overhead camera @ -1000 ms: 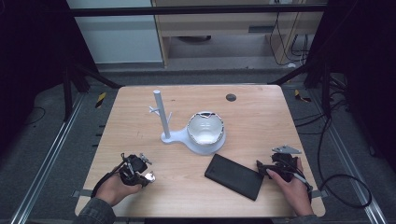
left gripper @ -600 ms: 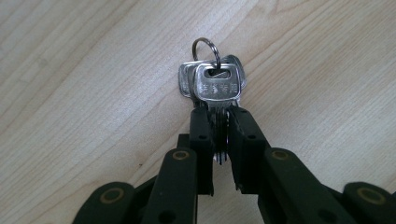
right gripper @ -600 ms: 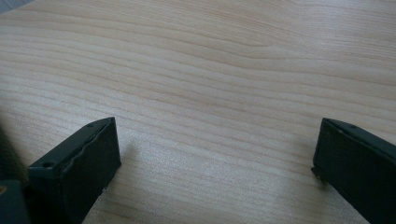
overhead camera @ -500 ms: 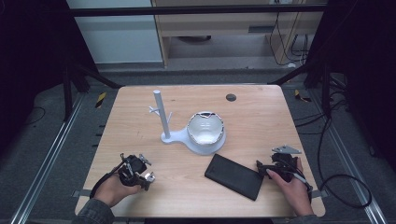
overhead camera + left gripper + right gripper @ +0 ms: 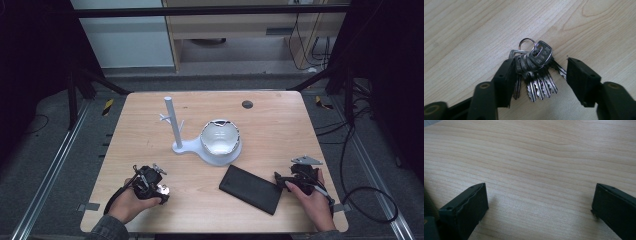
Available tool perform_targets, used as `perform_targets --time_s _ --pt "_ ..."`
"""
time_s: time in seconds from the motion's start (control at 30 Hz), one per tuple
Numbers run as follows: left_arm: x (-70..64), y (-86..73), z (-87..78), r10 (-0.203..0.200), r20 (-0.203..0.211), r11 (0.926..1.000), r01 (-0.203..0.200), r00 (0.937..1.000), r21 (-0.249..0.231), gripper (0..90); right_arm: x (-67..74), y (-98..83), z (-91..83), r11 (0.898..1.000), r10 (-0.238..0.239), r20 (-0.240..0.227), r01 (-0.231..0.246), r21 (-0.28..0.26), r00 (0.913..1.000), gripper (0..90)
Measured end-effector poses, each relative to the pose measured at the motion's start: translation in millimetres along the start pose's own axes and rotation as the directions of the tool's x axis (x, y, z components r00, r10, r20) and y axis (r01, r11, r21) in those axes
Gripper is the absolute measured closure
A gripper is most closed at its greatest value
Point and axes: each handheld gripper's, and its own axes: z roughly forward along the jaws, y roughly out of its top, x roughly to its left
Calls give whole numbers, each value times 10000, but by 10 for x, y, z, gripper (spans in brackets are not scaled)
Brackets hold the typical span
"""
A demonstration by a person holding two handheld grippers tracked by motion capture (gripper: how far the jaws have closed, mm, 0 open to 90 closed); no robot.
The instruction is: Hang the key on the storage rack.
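Left gripper point(image 5: 537, 75) jaws just opened around key bunch point(image 5: 535, 67) near stand point(image 5: 175, 127); loose, jangly metal, grab ring.

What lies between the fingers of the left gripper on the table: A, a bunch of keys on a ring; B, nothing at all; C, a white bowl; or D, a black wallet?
A: the left gripper view shows a bunch of keys on a ring lying on the wooden table between the left gripper fingers, which have just been opening; the right one stands clear of the keys.
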Motion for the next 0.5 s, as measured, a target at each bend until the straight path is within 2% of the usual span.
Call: perform_targets --time_s 0.1,0.2,0.27,0.33,0.37,0.4,0.47,0.5 --pt "-4 11 30 -140 75 9999 140 9999 27 347 1 0 0 10000 -11 -2 11 5 10000 7" --pt "-8 20 43 -263 5 9996 263 9997 -46 317 1 0 0 10000 -14 -4 14 5 10000 7" --pt "-15 21 49 -196 -145 9998 195 9997 -64 320 1 0 0 10000 -15 -3 15 4 10000 7" --pt "-10 18 43 -16 -259 10000 17 9997 55 367 2 0 0 10000 -22 -9 22 3 10000 7" --pt "0 16 30 10 -164 10000 -10 9999 3 407 2 0 0 10000 -28 -15 28 2 10000 7" --pt "12 11 17 105 -40 9999 -105 9999 16 500 3 0 0 10000 -35 -22 35 4 10000 7" --pt "41 0 6 155 119 9998 -157 9998 108 589 3 -1 0 10000 -46 -23 46 1 10000 7" --pt "51 -9 10 376 88 9991 -378 9993 208 681 1 -1 1 10000 -79 -3 79 7 10000 7"
